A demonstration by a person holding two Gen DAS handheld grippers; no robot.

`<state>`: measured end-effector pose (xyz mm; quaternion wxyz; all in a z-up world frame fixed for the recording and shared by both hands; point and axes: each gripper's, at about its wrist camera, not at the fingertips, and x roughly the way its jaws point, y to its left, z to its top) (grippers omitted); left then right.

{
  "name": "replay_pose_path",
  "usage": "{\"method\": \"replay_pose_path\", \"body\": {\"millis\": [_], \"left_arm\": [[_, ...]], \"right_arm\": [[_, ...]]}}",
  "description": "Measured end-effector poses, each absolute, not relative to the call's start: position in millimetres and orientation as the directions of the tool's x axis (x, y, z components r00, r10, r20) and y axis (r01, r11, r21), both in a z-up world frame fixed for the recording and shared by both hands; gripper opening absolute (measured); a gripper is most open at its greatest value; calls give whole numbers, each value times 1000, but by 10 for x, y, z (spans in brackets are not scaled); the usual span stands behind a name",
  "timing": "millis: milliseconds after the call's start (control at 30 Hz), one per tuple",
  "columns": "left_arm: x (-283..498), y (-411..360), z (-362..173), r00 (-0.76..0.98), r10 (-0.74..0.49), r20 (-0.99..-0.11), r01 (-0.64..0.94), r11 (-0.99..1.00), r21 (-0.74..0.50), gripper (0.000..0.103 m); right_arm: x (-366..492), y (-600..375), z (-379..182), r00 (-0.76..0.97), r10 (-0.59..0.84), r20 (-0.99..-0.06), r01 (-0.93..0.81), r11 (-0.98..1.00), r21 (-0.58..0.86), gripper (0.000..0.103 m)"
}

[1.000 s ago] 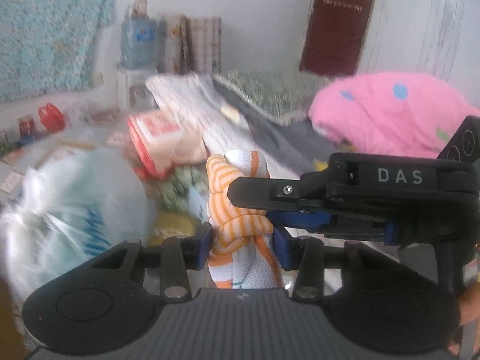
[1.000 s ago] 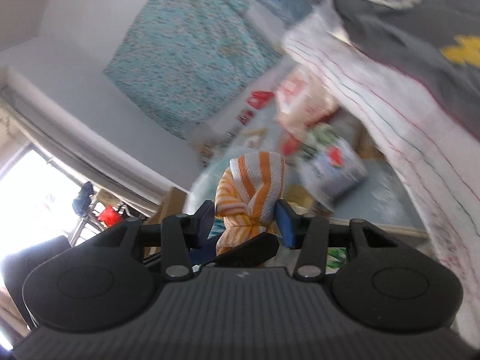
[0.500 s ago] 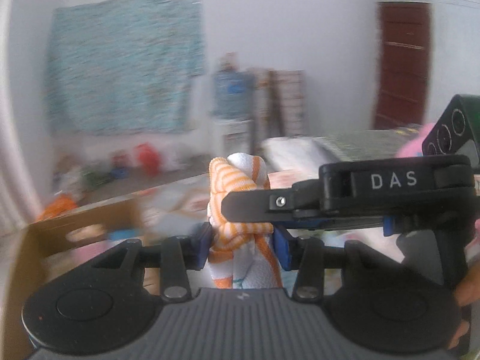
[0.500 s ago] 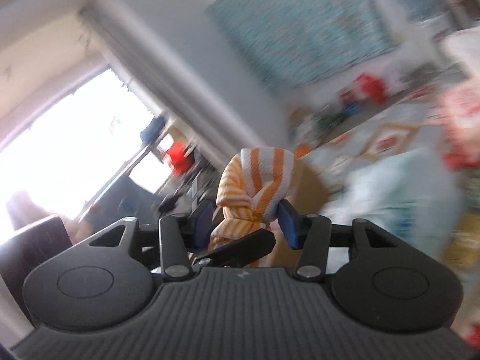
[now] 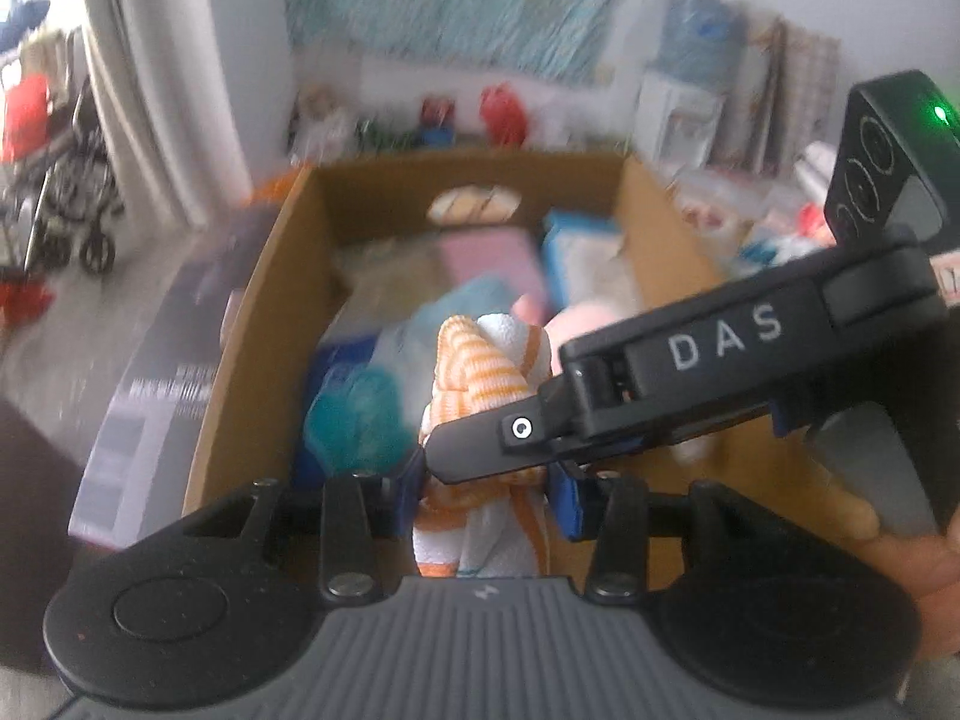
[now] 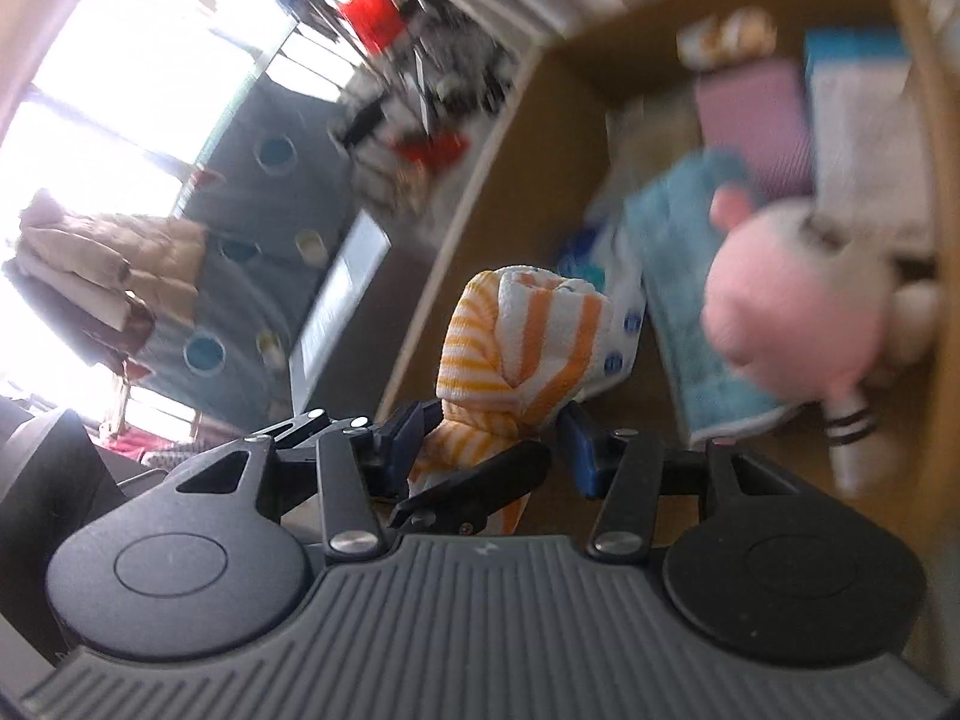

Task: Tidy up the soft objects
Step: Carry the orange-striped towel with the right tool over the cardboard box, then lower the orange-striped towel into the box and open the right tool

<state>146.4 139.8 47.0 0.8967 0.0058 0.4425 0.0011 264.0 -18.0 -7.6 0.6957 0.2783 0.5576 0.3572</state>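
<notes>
A knotted orange-and-white striped cloth is held by both grippers at once. My left gripper is shut on its lower part. My right gripper is shut on the same cloth; its black body marked DAS crosses the left wrist view from the right. The cloth hangs over an open cardboard box that holds a pink plush toy, a blue towel, a pink folded cloth and a teal fluffy item.
A dark flat carton lies left of the box. A white curtain and a stroller stand at the far left. Red items and bottles line the wall behind. A shelf stands at the back right.
Both grippers have swung left with the striped cloth, from the bed and bags to above the open cardboard box. Both stay shut on the cloth.
</notes>
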Motion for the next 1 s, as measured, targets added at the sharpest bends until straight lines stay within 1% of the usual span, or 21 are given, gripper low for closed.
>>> {"method": "replay_pose_path", "body": {"millis": [167, 267, 333, 400, 567, 667, 767, 867, 1000], "left_arm": [[1503, 1658, 279, 535, 44, -844, -17, 999, 41, 44], [1361, 1764, 218, 503, 70, -861, -18, 997, 71, 45], [1312, 1801, 201, 494, 77, -866, -20, 997, 78, 56], [1307, 1810, 217, 503, 88, -860, -23, 996, 88, 62], [1313, 1850, 224, 505, 90, -858, -28, 996, 88, 64], [1265, 1857, 270, 515, 88, -853, -42, 996, 77, 66], [1199, 1840, 361, 549, 80, -832, -53, 997, 61, 71], [1065, 1722, 523, 620, 85, -780, -52, 996, 68, 79], [873, 1407, 749, 719, 69, -691, -17, 997, 82, 89]], "right_arm": [[2710, 154, -345, 26, 797, -603, -121, 601, 790, 49], [2730, 322, -476, -7, 785, -620, -109, 615, 781, 49], [2732, 406, -534, -30, 772, -635, -104, 629, 770, 49], [2743, 468, -603, -55, 772, -633, -84, 628, 774, 49], [2728, 541, -709, -82, 773, -629, -61, 627, 777, 51], [2709, 500, -640, -55, 780, -624, -77, 620, 781, 54], [2657, 351, -479, 2, 797, -604, -113, 600, 792, 58], [2529, 63, -260, 85, 832, -549, -157, 555, 817, 62], [2262, -527, 53, 221, 866, -448, -220, 492, 842, 65]]}}
